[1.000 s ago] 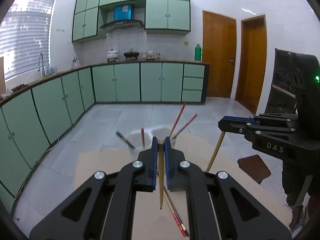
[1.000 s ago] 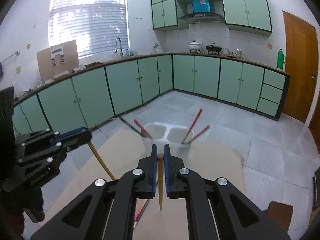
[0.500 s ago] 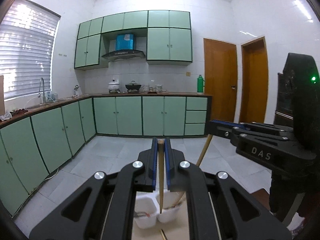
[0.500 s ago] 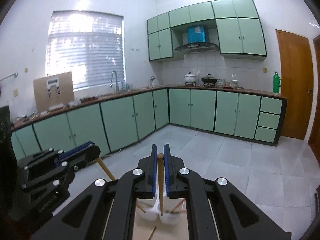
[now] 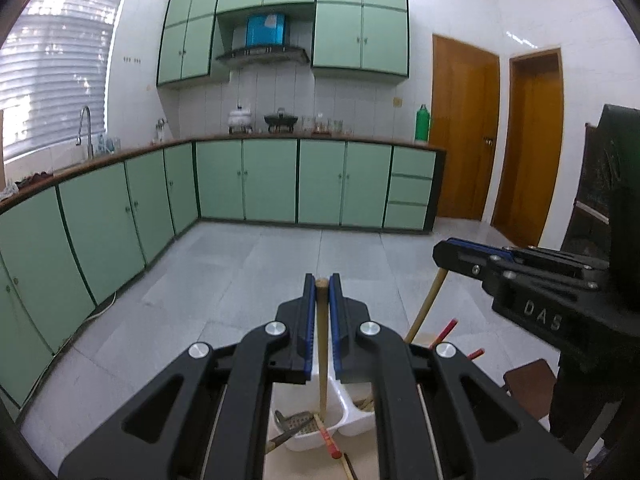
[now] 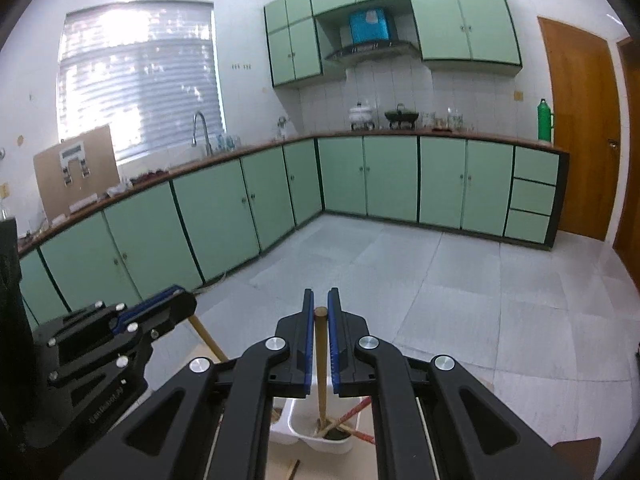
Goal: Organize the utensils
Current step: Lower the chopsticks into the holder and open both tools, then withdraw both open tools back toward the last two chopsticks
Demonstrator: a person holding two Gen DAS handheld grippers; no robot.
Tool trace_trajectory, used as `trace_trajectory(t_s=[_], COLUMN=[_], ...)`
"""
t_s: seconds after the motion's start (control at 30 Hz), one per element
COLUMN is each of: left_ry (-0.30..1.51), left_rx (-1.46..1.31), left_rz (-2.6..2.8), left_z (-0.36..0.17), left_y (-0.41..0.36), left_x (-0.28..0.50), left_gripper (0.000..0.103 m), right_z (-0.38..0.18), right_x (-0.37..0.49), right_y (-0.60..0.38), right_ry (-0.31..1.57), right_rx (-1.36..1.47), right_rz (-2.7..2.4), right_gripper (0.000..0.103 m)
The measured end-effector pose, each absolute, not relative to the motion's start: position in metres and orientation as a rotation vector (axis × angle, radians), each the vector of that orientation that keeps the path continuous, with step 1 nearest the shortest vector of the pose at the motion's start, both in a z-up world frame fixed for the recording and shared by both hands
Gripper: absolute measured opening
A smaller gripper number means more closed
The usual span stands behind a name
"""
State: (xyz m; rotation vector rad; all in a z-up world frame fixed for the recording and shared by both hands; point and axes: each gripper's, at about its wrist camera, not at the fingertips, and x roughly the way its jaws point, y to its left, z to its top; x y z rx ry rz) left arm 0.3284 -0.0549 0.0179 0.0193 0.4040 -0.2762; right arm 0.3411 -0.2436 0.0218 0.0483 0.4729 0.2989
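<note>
Green-cabinet kitchen beyond. Grippers now raised over the white two-compartment holder [image 5: 347, 408], no longer low at the table. Left gripper [image 5: 321, 280] clamped on a wooden chopstick [image 5: 322, 360]; right gripper [image 6: 319, 312] likewise [image 6: 321, 364], tips dipping into compartments; release likely next.
</note>
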Motion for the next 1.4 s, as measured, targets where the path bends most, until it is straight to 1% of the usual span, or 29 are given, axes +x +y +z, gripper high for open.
trace_trajectory(t_s=[0.07,0.13,0.23,0.3,0.33,0.4,0.43,0.5,0.53,0.6,0.67,0.7,0.77,0.9,1.1,1.23,1.4], left_ry=[0.413,0.414,0.405,0.396,0.389,0.373,0.364,0.358,0.351,0.341,0.336,0.338,0.345,0.403,0.504,0.575,0.664], left_rx=[0.02,0.014,0.008,0.004,0.004,0.005,0.008,0.01,0.007,0.006,0.015,0.021,0.02,-0.013,-0.01,-0.009,0.011], left_rz=[-0.271,-0.273,-0.268,-0.26,-0.257,-0.258,-0.255,-0.249,-0.253,-0.254,-0.269,-0.27,-0.262,-0.263,-0.217,-0.187,-0.152], left_z=[0.016,0.018,0.024,0.028,0.031,0.035,0.037,0.039,0.039,0.039,0.034,0.031,0.02,-0.012,-0.069,-0.104,-0.143], left_y=[-0.052,-0.048,-0.042,-0.039,-0.036,-0.035,-0.033,-0.031,-0.028,-0.026,-0.024,-0.023,-0.019,-0.012,-0.005,0.004,0.01], left_x=[0.33,0.329,0.326,0.321,0.316,0.308,0.302,0.291,0.281,0.269,0.253,0.246,0.229,0.198,0.159,0.14,0.126], left_gripper=[0.008,0.009,0.014,0.023,0.025,0.033,0.035,0.043,0.045,0.057,0.06,0.064,0.07,0.077,0.079,0.08,0.08], right_z=[0.016,0.014,0.016,0.02,0.023,0.027,0.029,0.031,0.03,0.027,0.022,0.018,0.007,-0.022,-0.067,-0.101,-0.143], right_x=[0.342,0.339,0.334,0.328,0.323,0.314,0.31,0.296,0.286,0.269,0.251,0.242,0.222,0.185,0.147,0.133,0.118], right_y=[-0.241,-0.239,-0.242,-0.246,-0.249,-0.252,-0.255,-0.26,-0.263,-0.266,-0.266,-0.266,-0.264,-0.265,-0.266,-0.259,-0.247], right_ry=[0.488,0.492,0.485,0.469,0.458,0.439,0.43,0.414,0.404,0.391,0.384,0.384,0.39,0.408,0.459,0.526,0.617], right_rx=[0.036,0.026,0.025,0.028,0.026,0.027,0.03,0.033,0.031,0.017,-0.009,-0.023,-0.044,-0.024,0.04,0.082,0.068], right_rz=[0.303,0.301,0.286,0.272,0.257,0.232,0.224,0.203,0.195,0.178,0.171,0.17,0.169,0.17,0.161,0.167,0.176], right_gripper=[0.008,0.011,0.019,0.032,0.036,0.052,0.055,0.065,0.068,0.079,0.083,0.086,0.09,0.094,0.096,0.096,0.096])
